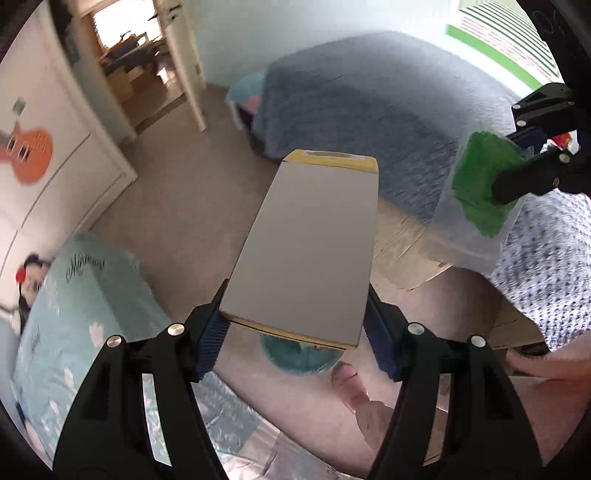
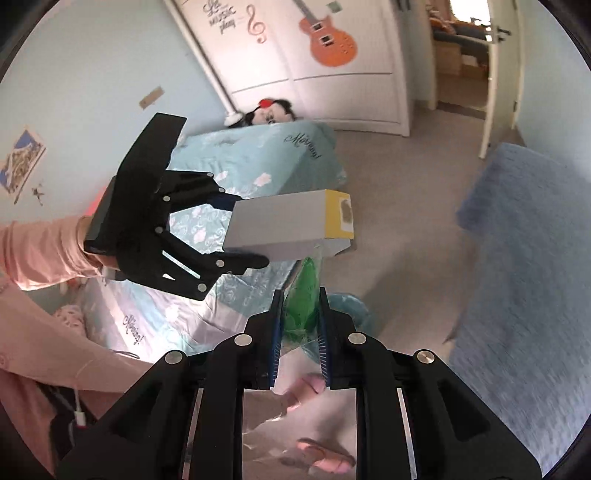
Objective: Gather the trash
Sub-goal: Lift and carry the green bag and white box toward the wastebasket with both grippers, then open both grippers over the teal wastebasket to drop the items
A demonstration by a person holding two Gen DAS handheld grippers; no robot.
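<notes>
1. The room is a bedroom with a beige carpet floor (image 1: pixel 173 206), pale blue walls and a white wardrobe (image 2: pixel 332 85) that bears an orange guitar sticker (image 2: pixel 332 40).
2. A bed under a light blue printed cover (image 2: pixel 258 162) stands by the wardrobe, with a plush toy (image 2: pixel 271 110) at its far end; a second bed under a darker blue blanket (image 1: pixel 369 107) lies across the carpet.
3. The left gripper (image 1: pixel 295 325) is clamped on the near end of a grey box with a yellow end (image 1: pixel 314 251), held in the air over the floor.
4. The right gripper (image 2: pixel 301 332) pinches a clear plastic bag with a green patch (image 2: pixel 303 299), its fingers nearly together.
5. Only the left wrist view shows flattened cardboard (image 1: pixel 406 243) on the floor beside the darker bed, and a green window frame (image 1: pixel 491 51).
6. Only the right wrist view shows a pink sleeve (image 2: pixel 33 247) behind the left gripper, and the music lettering (image 2: pixel 221 16) on the wardrobe.
7. An open doorway (image 1: pixel 129 55) at the far side leads to another room.
</notes>
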